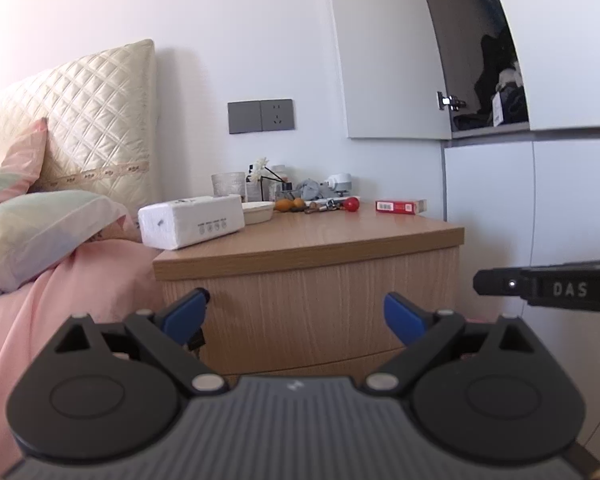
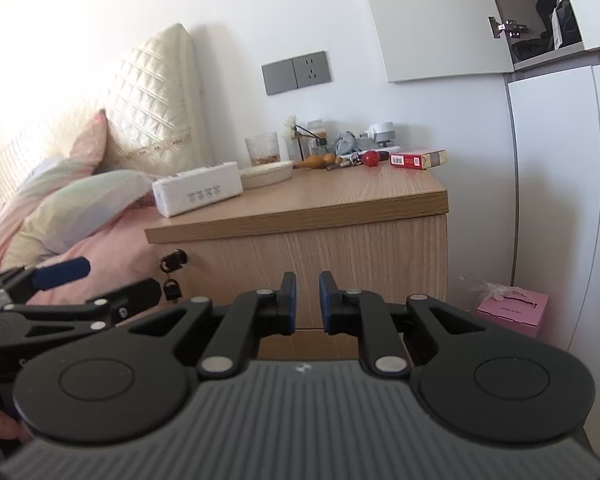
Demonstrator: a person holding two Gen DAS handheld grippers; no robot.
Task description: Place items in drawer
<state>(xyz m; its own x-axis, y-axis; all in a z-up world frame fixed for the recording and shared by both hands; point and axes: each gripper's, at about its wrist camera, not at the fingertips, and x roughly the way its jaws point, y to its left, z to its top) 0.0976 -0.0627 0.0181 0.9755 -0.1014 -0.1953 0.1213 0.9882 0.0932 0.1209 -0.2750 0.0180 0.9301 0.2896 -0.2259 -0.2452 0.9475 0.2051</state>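
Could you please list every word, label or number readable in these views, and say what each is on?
"DAS": black right gripper housing, seen from the left wrist.
White rectangular tissue pack: round symbols and small print, too small to read.
Red flat box: white label, blurred.
Pink cardboard box: red print, unreadable.

wooden nightstand [image 1: 340, 240], tissue pack [image 1: 192, 220], red box [image 1: 400, 206]

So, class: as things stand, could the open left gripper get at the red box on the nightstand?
Probably yes: the left gripper is open and empty, and the red box lies alone near the nightstand's right edge.
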